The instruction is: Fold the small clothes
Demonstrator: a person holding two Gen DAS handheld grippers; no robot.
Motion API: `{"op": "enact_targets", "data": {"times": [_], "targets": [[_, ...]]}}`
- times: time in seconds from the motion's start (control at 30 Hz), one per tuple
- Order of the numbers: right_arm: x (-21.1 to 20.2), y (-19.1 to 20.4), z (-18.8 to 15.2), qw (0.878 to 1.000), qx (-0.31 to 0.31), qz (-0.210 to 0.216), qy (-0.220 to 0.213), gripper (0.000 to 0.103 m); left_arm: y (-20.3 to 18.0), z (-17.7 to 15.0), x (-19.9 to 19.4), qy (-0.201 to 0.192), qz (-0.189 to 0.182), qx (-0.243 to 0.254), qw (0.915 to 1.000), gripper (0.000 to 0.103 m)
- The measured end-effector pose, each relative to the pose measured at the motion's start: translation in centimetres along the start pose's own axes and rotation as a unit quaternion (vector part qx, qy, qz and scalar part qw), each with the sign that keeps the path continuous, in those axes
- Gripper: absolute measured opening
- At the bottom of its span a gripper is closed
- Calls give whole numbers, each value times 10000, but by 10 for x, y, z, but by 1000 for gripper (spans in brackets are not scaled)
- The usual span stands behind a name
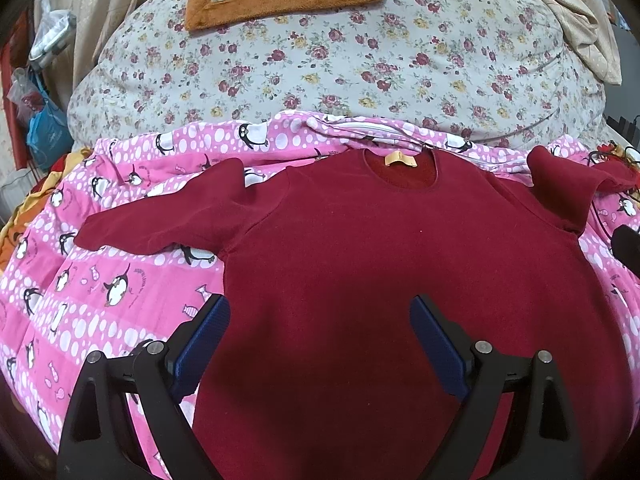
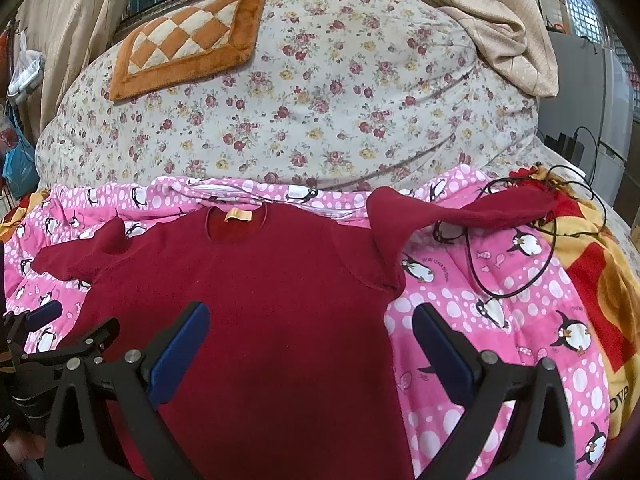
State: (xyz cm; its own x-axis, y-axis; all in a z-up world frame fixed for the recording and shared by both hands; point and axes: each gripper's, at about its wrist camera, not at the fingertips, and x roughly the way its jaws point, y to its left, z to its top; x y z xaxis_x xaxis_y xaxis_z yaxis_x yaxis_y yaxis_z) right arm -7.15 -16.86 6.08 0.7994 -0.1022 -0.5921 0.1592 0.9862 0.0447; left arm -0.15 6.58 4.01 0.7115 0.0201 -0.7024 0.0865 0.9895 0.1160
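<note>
Looking along the left gripper (image 1: 320, 320), I see its blue pads spread wide with nothing between them, poised above the lower body of a dark red sweater (image 1: 380, 280) laid flat, front up, on a pink penguin-print blanket (image 1: 80, 300). The yellow neck label (image 1: 400, 159) sits at the far edge, and the left sleeve (image 1: 160, 220) runs out sideways with a small hump near the shoulder. It looks like soft, fuzzy knit: light, limp and likely to sag and bunch, so I would pinch it at a seam or cuff, not mid-panel. From the right gripper (image 2: 311, 334), the jaws likewise stand apart and empty, straddling the sweater's right side edge; the right sleeve (image 2: 460, 212) rises in a peak at the shoulder, then trails outward over a black cable (image 2: 516, 276) lying on the blanket. That cuff seems the natural hold, though lifting it could snag the cable. A floral quilt (image 2: 320, 100) bulks behind.
</note>
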Motion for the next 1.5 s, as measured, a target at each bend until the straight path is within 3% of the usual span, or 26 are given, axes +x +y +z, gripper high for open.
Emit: {"op": "enact_targets", "data": {"times": [1.5], "targets": [[7, 3, -3, 9998, 3, 29, 182, 103, -3, 2, -8, -106, 9, 82, 9999, 79]]}}
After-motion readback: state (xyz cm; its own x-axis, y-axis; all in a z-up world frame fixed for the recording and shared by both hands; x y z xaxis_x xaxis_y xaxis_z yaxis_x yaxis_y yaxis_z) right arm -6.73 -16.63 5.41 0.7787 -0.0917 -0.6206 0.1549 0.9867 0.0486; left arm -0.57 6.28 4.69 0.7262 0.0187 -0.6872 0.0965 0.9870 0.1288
